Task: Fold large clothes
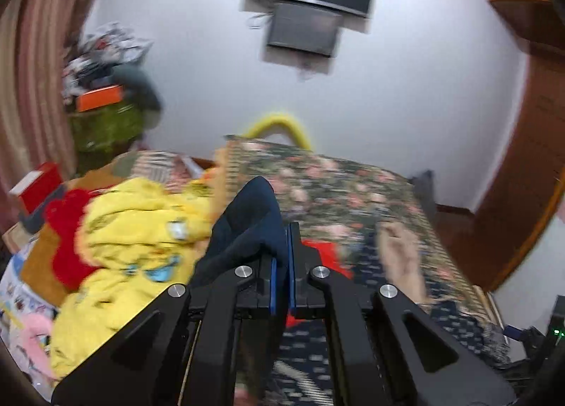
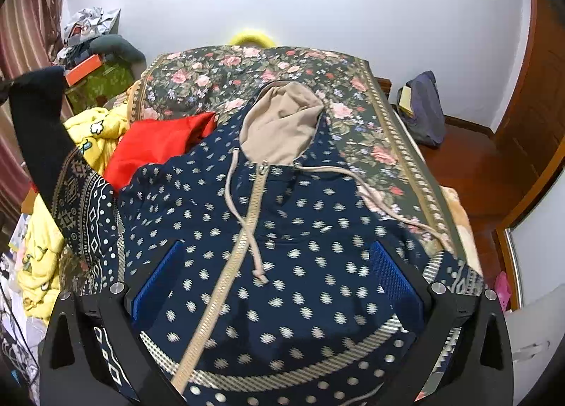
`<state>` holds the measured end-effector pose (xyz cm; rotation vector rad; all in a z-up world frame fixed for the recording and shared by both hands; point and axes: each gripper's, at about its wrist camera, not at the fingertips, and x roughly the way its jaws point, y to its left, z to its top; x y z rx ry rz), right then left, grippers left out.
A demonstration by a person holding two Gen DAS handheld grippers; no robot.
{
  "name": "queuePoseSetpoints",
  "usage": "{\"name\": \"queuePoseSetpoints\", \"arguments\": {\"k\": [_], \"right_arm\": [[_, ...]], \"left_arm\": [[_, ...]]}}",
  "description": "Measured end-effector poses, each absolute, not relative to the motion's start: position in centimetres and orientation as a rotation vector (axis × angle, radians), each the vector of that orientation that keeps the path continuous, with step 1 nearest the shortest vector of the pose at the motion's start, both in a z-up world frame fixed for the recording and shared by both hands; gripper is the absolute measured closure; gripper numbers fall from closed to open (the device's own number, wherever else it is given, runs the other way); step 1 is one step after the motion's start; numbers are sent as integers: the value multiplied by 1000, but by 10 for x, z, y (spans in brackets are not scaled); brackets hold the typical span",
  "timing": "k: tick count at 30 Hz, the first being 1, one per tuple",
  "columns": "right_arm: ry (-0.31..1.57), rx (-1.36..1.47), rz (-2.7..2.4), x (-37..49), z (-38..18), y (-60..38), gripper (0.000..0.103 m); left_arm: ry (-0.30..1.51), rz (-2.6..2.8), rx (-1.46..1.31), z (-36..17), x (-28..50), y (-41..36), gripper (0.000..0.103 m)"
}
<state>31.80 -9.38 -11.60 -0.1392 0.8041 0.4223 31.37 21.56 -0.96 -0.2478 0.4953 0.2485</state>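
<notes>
A navy hoodie [image 2: 282, 229] with pale dots, a beige zip and a beige hood [image 2: 279, 123] lies face up on the floral bedspread [image 2: 381, 144]. Its left sleeve [image 2: 81, 201] is lifted up and to the left, and its dark cuff [image 2: 39, 123] is the highest part. In the left wrist view my left gripper [image 1: 284, 229] is shut on that dark navy cuff [image 1: 250, 215], which bulges up past the blue pads [image 1: 273, 279]. My right gripper [image 2: 275, 279] hangs open over the hoodie's lower front, with its blue pads [image 2: 395, 279] wide apart.
A red garment [image 2: 159, 148] and a yellow printed blanket [image 2: 95, 134] are heaped to the left of the hoodie. Boxes and clutter [image 2: 91, 70] stand at the far left. A bag [image 2: 423, 109] sits on the wooden floor at the right. A blurred hand [image 1: 399, 257] shows over the bed.
</notes>
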Motion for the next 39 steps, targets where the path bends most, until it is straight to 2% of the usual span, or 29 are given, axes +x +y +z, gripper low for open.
{"name": "queuePoseSetpoints", "arguments": {"k": [5, 13, 26, 27, 30, 32, 34, 39], "right_arm": [[787, -144, 413, 314, -112, -116, 0], [822, -109, 378, 311, -128, -154, 0], [893, -64, 304, 304, -148, -204, 0], [894, -61, 298, 304, -148, -206, 0], [888, -64, 292, 301, -143, -208, 0], [879, -75, 291, 299, -139, -206, 0], [865, -92, 299, 297, -134, -200, 0], [822, -146, 340, 293, -119, -176, 0]], "left_arm": [[547, 127, -205, -24, 336, 137, 100], [763, -46, -133, -92, 369, 33, 100], [1098, -234, 62, -199, 371, -64, 99], [1116, -237, 90, -203, 369, -68, 96], [1160, -255, 112, -209, 363, -71, 78], [1152, -263, 105, -206, 356, -68, 56], [1126, -258, 103, -197, 348, -62, 46], [1052, -227, 58, -162, 330, -25, 36]]}}
